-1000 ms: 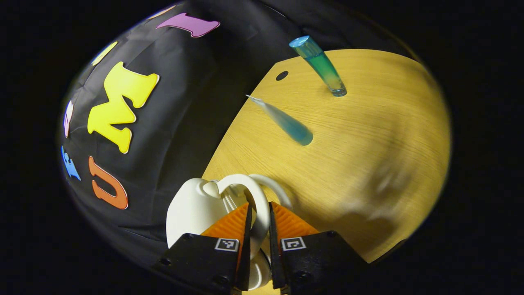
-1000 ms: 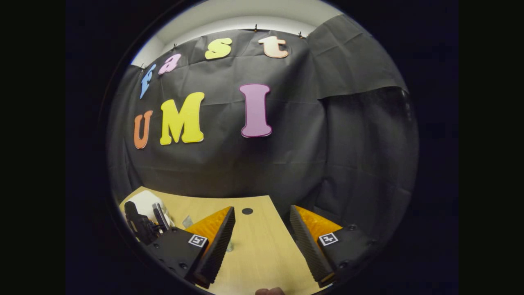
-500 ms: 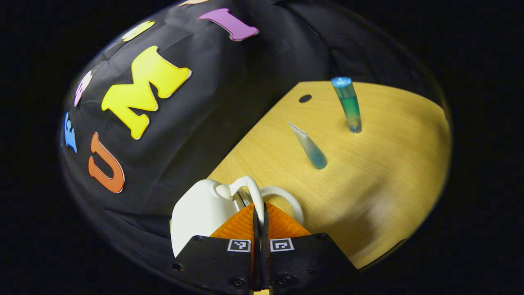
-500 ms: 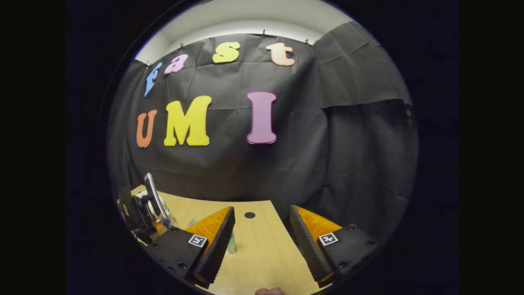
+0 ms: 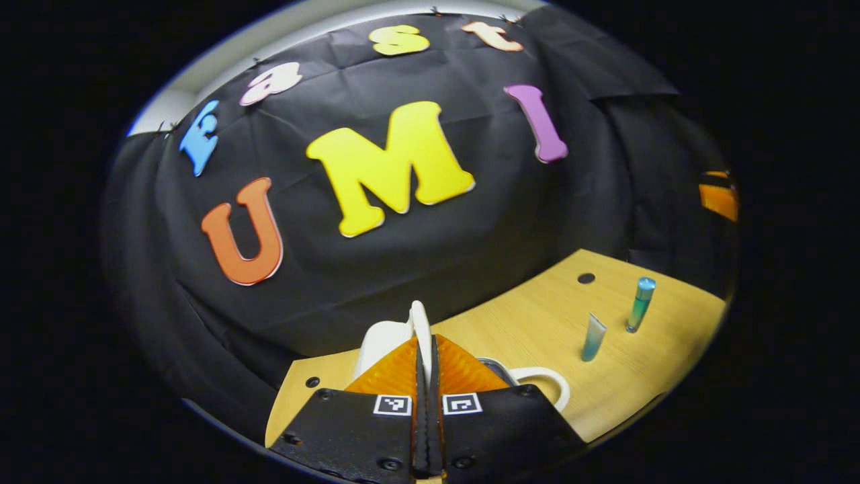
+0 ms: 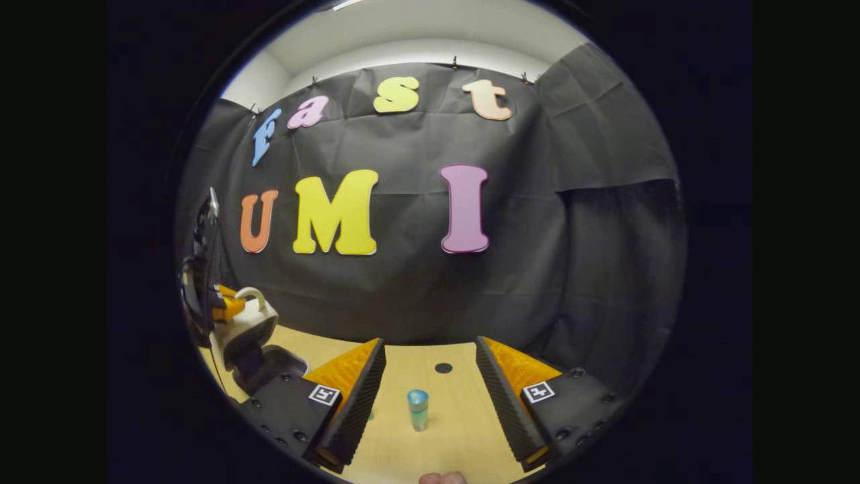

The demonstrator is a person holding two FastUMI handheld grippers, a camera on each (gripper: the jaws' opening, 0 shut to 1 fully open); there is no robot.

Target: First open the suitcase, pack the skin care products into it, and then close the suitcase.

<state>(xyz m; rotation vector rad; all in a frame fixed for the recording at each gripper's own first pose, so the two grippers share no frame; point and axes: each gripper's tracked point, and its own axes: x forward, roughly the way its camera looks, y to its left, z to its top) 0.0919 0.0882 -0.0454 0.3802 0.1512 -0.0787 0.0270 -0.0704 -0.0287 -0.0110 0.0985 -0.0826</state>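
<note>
My left gripper [image 5: 424, 344] is shut on the thin white handle [image 5: 420, 321] of the small white suitcase's lid [image 5: 379, 339]. In the right gripper view the left gripper [image 6: 225, 306] holds that lid [image 6: 250, 324] raised and tilted above the dark lower shell [image 6: 269, 368] at the far left. A second white handle [image 5: 545, 380] lies low on the table. A bluish squeeze tube [image 5: 593, 337] and a blue-capped green bottle [image 5: 640, 304] stand upright at the right. My right gripper [image 6: 430, 403] is open above the table, with the bottle [image 6: 417, 409] standing farther off between its fingers.
The wooden table [image 5: 537, 316] ends against the black cloth wall, and a small dark hole [image 6: 443, 368] sits near its back edge. A bit of a hand [image 6: 440, 478] shows at the bottom of the right gripper view.
My left gripper shut on the lid handle and swung it upward, lifting the lid off the lower shell. The right gripper view shifted, bringing the blue-capped bottle between its fingers.
</note>
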